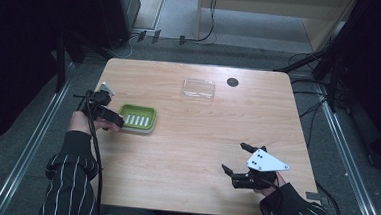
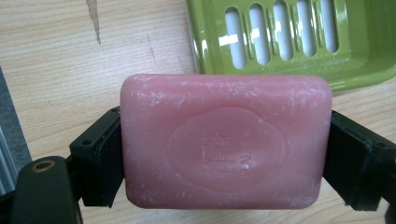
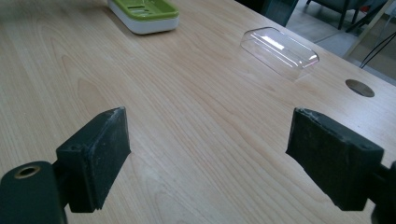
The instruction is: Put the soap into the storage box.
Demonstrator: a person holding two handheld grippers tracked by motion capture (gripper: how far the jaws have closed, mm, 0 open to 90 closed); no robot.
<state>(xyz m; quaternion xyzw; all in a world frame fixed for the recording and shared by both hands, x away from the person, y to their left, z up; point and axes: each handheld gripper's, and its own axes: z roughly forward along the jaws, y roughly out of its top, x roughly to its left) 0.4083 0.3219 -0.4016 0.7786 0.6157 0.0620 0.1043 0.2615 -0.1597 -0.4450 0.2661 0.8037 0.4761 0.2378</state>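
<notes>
Soap [image 2: 226,142], a pink bar clamped across its short ends by the left gripper [image 2: 226,154] just beside the green soap dish [image 1: 137,118], looks stiff, fairly weighty and slick, so that end-to-end hold seems safest; the right gripper [image 3: 208,158] gapes empty, well apart from the dish.

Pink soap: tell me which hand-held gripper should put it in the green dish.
Left. The left hand-held gripper already clamps the pink soap right beside the green dish; the right hand-held gripper is open, far across the table.
</notes>
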